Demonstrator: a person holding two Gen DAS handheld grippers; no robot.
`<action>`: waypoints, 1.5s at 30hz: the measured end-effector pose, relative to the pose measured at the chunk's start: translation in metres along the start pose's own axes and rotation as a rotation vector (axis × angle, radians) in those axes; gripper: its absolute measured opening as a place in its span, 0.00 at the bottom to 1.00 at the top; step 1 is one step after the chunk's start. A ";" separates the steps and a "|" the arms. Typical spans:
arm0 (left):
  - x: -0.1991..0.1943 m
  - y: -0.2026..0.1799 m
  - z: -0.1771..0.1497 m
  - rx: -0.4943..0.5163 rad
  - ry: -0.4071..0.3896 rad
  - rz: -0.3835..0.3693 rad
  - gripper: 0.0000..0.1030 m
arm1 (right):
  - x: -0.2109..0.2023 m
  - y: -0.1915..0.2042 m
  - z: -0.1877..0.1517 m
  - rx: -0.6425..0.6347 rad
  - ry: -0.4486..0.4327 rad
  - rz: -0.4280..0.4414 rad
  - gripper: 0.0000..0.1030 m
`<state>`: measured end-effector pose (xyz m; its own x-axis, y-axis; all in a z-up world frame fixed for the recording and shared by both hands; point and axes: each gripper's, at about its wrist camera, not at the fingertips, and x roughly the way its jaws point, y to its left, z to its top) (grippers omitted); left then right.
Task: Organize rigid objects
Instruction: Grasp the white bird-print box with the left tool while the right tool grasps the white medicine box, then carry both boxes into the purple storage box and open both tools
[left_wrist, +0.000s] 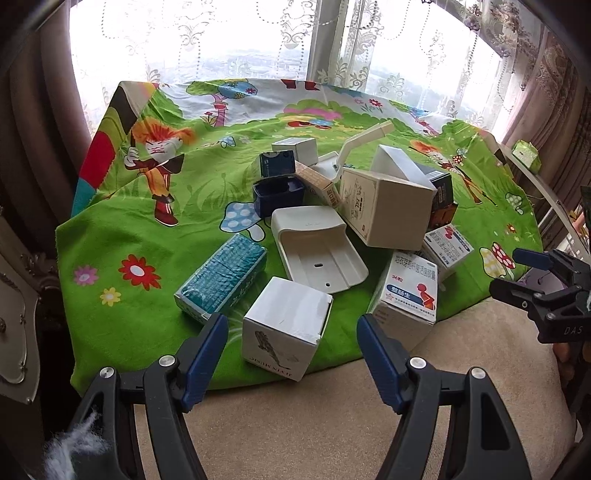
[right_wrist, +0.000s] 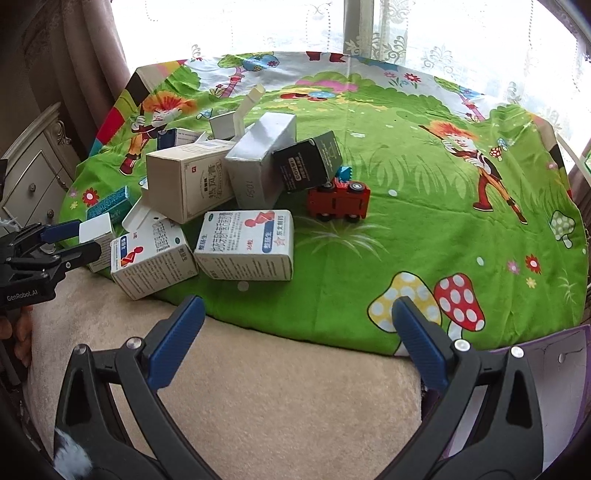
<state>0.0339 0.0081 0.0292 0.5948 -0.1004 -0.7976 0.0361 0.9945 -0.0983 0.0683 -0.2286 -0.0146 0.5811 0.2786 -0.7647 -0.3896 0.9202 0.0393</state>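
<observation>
On a bright green cartoon-printed cloth (left_wrist: 122, 236) spread over a beige cushion (left_wrist: 314, 417), we see a jumbled heap of rigid things. Nearest our left gripper (left_wrist: 291, 328) stands a white cube box (left_wrist: 284, 325), tilted, at the cloth's near edge; the jaws stand apart on either side of it, and we cannot see the pads pressing on it. Just left of it lies a teal box (left_wrist: 221, 280). Behind it a white plastic tray (left_wrist: 317, 247) lies tipped against a tall beige carton (left_wrist: 388, 206), with a dark blue open case (left_wrist: 277, 195) further back. To the right stand two white medicine boxes (right_wrist: 243, 243) side by side. A red toy car (right_wrist: 340, 201) sits on the cloth under a leaning black box (right_wrist: 306, 166). Our right gripper (right_wrist: 299, 325) hangs over the cloth's near edge, jaws wide apart with nothing between them.
</observation>
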 end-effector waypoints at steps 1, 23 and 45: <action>0.001 0.000 0.000 0.003 0.006 -0.006 0.60 | 0.002 0.002 0.002 -0.004 -0.001 0.006 0.99; 0.002 0.001 -0.008 -0.027 -0.005 -0.036 0.44 | 0.039 0.028 0.031 -0.041 0.021 -0.003 0.99; -0.040 -0.015 -0.022 -0.115 -0.145 -0.039 0.43 | 0.026 0.024 0.018 -0.026 0.006 -0.002 0.70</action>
<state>-0.0079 -0.0032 0.0497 0.7047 -0.1248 -0.6985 -0.0262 0.9792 -0.2014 0.0867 -0.1940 -0.0213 0.5777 0.2748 -0.7686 -0.4071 0.9132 0.0206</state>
